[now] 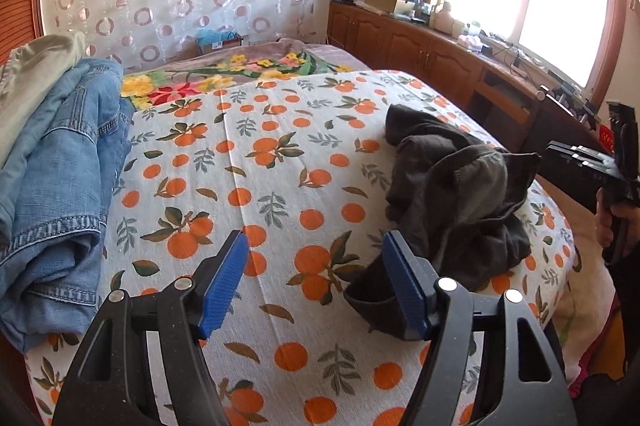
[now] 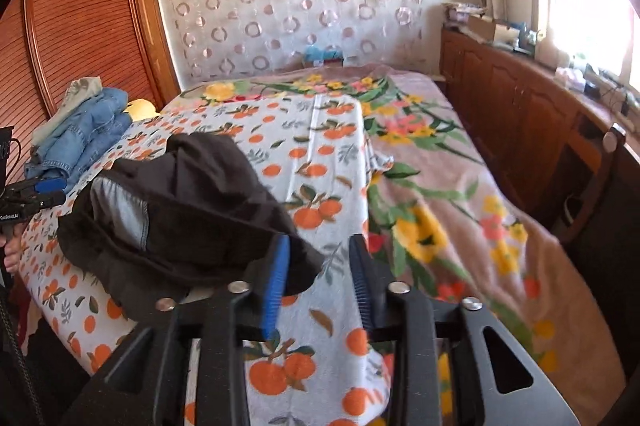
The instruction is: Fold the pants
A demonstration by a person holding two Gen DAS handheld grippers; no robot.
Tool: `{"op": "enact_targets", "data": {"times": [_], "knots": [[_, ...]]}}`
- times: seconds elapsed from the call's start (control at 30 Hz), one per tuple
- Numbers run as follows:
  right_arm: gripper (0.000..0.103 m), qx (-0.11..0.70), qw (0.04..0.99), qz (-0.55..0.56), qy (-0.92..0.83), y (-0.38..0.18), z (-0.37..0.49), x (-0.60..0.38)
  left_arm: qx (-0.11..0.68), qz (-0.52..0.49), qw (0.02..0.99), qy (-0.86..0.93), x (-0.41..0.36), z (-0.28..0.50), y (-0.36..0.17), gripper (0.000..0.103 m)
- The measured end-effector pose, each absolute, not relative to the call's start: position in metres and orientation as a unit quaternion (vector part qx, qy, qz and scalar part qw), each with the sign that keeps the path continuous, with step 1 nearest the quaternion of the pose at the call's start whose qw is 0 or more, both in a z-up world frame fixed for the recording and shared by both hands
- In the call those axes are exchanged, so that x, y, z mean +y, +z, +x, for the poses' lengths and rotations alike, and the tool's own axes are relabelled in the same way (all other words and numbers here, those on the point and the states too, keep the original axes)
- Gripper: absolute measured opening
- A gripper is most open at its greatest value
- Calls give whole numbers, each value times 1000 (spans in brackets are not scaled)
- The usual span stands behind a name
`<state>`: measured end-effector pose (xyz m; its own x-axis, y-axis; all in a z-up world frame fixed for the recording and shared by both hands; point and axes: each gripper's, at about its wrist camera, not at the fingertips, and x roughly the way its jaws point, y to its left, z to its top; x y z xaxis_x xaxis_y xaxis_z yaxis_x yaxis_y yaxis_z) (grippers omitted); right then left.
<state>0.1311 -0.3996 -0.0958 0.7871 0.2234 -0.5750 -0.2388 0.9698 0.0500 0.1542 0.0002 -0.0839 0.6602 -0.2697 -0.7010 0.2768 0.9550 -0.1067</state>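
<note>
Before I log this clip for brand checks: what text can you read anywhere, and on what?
"GenRobot.AI", small and partly cut off, on the left gripper body in the right wrist view.
Red tag by the wooden cabinet: marks too blurred to read.
Dark pants, jeans: no text visible.

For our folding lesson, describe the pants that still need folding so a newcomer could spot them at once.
Start at the bed, with its white cloth printed with oranges. On that cloth, toward the window side, lies a crumpled dark pair of pants. Unlike the blue jeans stacked neatly at the opposite edge, these are dark brown, heaped loosely, with a grey lining showing.
</note>
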Motion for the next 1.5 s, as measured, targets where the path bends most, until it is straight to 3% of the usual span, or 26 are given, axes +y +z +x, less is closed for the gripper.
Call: {"op": "enact_targets", "data": {"times": [0.13, 0.53, 0.67, 0.87, 1.13, 1.23, 1.3, 1.4, 1.5], "knots": [[45, 309, 940, -22, 143, -108, 137, -390, 405, 6, 900, -158, -5, 157, -97, 71], [47, 338, 929, -53, 138, -118, 159, -386, 434, 11, 883, -180, -21, 144, -116, 71], [47, 346, 926, -58, 139, -120, 162, -387, 436, 1, 879, -190, -23, 144, -118, 51], [46, 357, 922, -54, 141, -122, 166, -391, 435, -3, 878, -202, -24, 135, -120, 33], [46, 346, 925, -49, 151, -114, 162, -385, 438, -8, 876, -200, -20, 130, -124, 31], [32, 344, 924, -55, 155, -113, 161, -381, 438, -14, 876, -200, -17, 129, -125, 27], [13, 346, 923, -62, 158, -113, 160, -378, 437, -16, 876, -202, -16, 128, -124, 21], [7, 348, 921, -59, 166, -108, 157, -378, 431, -21, 878, -205, -14, 126, -120, 9], [6, 331, 929, -57, 158, -91, 148, -381, 411, -23, 890, -198, -10, 121, -102, 5]]}}
